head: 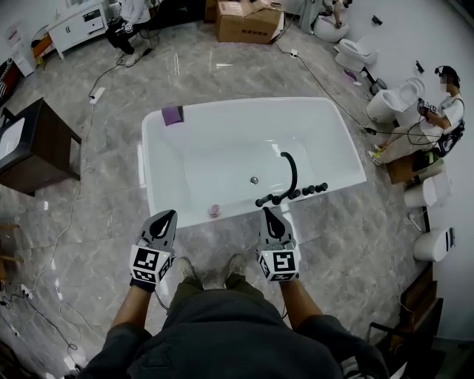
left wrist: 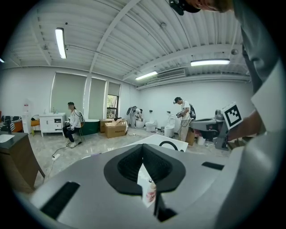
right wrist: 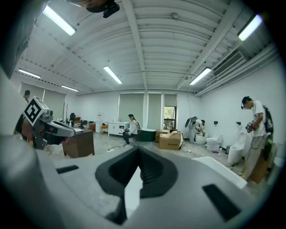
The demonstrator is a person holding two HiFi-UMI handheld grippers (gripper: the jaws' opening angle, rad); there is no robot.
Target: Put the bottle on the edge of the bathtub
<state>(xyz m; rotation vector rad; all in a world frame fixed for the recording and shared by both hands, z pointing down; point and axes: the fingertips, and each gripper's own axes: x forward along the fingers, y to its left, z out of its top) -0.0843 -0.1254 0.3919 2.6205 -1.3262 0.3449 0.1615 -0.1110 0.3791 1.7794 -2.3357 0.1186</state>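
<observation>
Head view: A person stands on the grey marble floor (head: 111, 215) before a white bathtub (head: 152, 170), holding a gripper in each hand. The left gripper (head: 169, 216) and the right gripper (head: 268, 212) both point toward the tub's near rim, and each is clenched on nothing. The small pinkish bottle (head: 215, 210) sits on that near edge, between the two grippers and touching neither. A black faucet (head: 290, 174) arches over the rim at the right, and a purple item (head: 172, 115) lies at the far left corner. Beyond the tub are a cardboard box (head: 248, 21), a dark cabinet (head: 41, 144) and a row of toilets (head: 396, 100), where a seated person (head: 437, 118) works.

Left gripper view: The jaws meet at their tips with nothing held. Through the narrow slit below the tips shows the white tub rim and the bottle (left wrist: 151, 193) with its pink label, lying beyond the jaws. The right gripper's marker cube (left wrist: 232, 115) shows at the right edge.

Right gripper view: The jaws are pressed together and empty, with only a white sliver of tub showing in the slit. The left gripper hangs at the left edge, and other people work at the back of the room.
</observation>
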